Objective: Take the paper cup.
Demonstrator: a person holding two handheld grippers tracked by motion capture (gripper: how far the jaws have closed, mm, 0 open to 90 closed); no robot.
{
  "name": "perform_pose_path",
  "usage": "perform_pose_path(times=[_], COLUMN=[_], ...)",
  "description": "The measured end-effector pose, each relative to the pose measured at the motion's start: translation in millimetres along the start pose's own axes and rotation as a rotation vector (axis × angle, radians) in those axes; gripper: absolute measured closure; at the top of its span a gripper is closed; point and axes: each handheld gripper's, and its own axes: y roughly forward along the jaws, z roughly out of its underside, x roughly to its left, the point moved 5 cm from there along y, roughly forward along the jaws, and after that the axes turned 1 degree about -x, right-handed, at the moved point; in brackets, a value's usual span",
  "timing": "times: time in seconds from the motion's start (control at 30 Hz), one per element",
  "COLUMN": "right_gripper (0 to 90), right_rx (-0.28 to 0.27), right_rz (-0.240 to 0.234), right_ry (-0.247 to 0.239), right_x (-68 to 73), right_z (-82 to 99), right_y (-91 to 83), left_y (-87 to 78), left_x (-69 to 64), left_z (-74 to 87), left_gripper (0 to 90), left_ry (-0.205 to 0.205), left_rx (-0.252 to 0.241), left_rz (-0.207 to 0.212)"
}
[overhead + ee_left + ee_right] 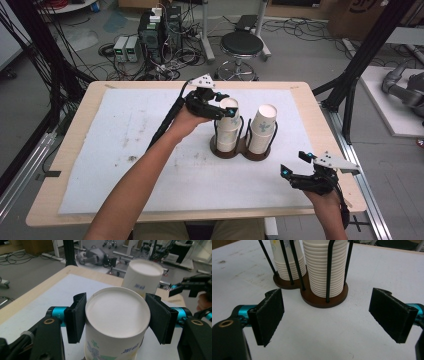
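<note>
Two stacks of upside-down white paper cups stand in a brown holder (243, 151) with black wire rods, mid-table. My left gripper (227, 107) is at the top of the left stack (228, 131). In the left gripper view its pads (77, 317) press both sides of the top cup (117, 312), shut on it. The right stack (262, 127) stands beside it, untouched. My right gripper (295, 163) hovers near the table's front right, open wide with nothing between its jaws. In the right gripper view it (325, 315) faces the holder base (324, 298) and the nearer stack (322, 270).
A white mat (125, 140) covers most of the wooden table (65, 165). Behind the table are a black stool (241, 45), computers (155, 30) and cables on the floor. Black frame posts (360, 60) stand at the table's right.
</note>
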Motion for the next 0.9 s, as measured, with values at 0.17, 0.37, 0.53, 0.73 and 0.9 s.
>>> perform_pose_path(times=[0.17, 0.37, 0.53, 0.73, 0.9], right_gripper=[13.2, 13.2, 13.2, 15.0, 15.0], right_rx=[-0.003, -0.009, 0.002, 0.002, 0.001], right_rz=[0.001, -0.002, -0.014, -0.032, -0.041], right_ry=[0.000, -0.003, -0.007, -0.010, -0.015], right_x=[0.5, 1.6, 5.3, 9.3, 13.2], right_z=[-0.1, -2.4, -2.7, -5.7, -8.1], right_y=[-0.6, 0.8, 5.0, 8.7, 10.7], left_y=[-26.2, -56.4, -77.8, -106.2, -131.2], left_x=[-0.7, 2.7, 5.0, 7.7, 9.0], left_z=[-29.3, -37.6, -37.9, -36.1, -24.0], left_gripper=[37.0, 37.2, 37.3, 37.5, 37.4], left_ry=[-0.047, -0.038, -0.014, -0.002, -0.007], left_rx=[-0.124, -0.160, -0.172, -0.169, -0.155], left_rz=[0.024, -0.001, -0.042, -0.081, -0.107])
